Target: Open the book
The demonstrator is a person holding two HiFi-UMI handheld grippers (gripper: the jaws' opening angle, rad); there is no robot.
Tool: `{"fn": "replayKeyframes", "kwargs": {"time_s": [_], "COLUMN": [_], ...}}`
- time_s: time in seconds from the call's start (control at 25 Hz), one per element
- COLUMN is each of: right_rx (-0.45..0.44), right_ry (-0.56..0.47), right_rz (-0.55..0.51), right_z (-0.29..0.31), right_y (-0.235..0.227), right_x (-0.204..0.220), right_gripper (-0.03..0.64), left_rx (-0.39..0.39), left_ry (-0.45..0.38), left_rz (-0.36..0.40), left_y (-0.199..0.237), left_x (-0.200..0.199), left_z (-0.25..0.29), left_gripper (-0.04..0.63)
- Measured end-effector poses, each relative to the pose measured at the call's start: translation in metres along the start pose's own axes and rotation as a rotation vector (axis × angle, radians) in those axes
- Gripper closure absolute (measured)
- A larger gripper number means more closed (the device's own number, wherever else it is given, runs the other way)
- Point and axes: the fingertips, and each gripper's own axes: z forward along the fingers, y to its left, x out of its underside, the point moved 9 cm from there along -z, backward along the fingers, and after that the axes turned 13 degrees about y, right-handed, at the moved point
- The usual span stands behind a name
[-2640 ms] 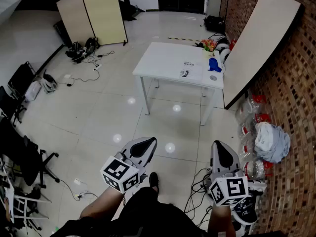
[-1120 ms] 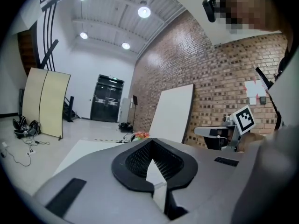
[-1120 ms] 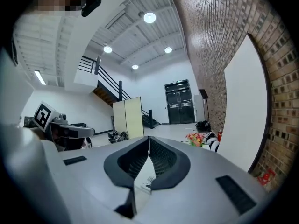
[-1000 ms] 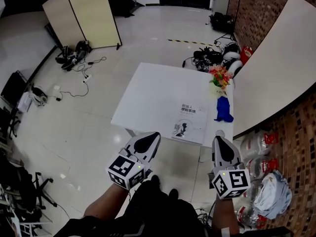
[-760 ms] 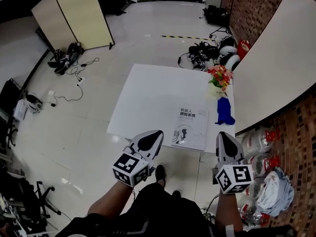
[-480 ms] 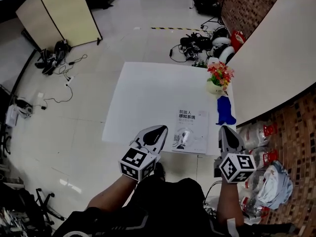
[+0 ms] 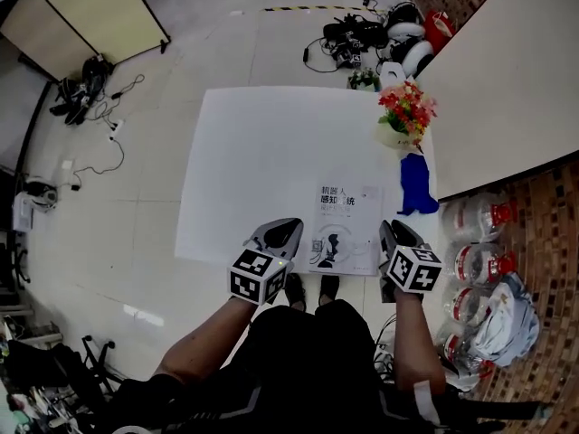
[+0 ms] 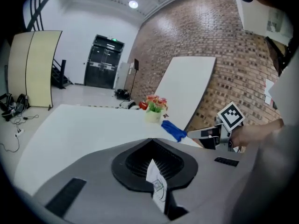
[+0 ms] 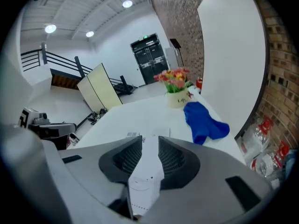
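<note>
A closed book [image 7: 346, 229] with a white printed cover lies near the front edge of the white table [image 7: 253, 152]. My left gripper [image 7: 291, 227] hovers by the book's front left corner. Its jaws meet at the tips [image 8: 150, 140], and a sliver of the book [image 8: 156, 188] shows behind them. My right gripper [image 7: 391, 229] is at the book's front right corner. A narrow gap [image 9: 150, 138] stands between its jaws, nothing is gripped, and the book [image 9: 148, 167] shows through it.
A flower pot [image 7: 405, 111] and a blue cloth [image 7: 416, 186] sit at the table's right edge, beyond the book. A big white board [image 7: 507, 70] leans on the brick wall at right, with water bottles [image 7: 479, 260] on the floor below. Cables [image 7: 362, 34] lie past the table.
The person has walked up to the table. Both grippers moved from over the floor to the front edge of the table, either side of the book's near end.
</note>
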Motion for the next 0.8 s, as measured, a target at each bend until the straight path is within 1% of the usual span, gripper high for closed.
{"fn": "replayKeyframes", "kwargs": {"time_s": [0.16,0.24,0.36,0.44,0.56,0.64,0.8], "right_rx": [0.001,-0.002,-0.044,-0.046,-0.02,0.006,0.075], "right_ry": [0.133,0.171,0.205,0.217,0.217,0.224,0.243], "right_rz": [0.039,0.056,0.08,0.081,0.106,0.11,0.092], "right_z": [0.046,0.063,0.076,0.08,0.081,0.08,0.079], "right_y": [-0.024,-0.032,-0.036,-0.037,-0.039,-0.037,-0.032], "right_x": [0.026,0.034,0.039,0.041,0.041,0.04,0.036], "right_gripper": [0.546,0.546,0.546,0.548,0.548,0.552,0.583], "left_rx": [0.006,0.012,0.016,0.014,0.009,0.005,0.003], "left_ry": [0.11,0.144,0.177,0.192,0.201,0.198,0.195], "left_rz": [-0.026,-0.034,-0.038,-0.043,-0.049,-0.051,-0.06], "left_y": [0.004,0.005,0.009,0.01,0.011,0.012,0.014], "left_x": [0.02,0.027,0.033,0.035,0.034,0.034,0.035], "left_z": [0.041,0.053,0.064,0.068,0.068,0.065,0.065], "left_gripper": [0.6,0.6,0.6,0.6,0.6,0.6,0.6]}}
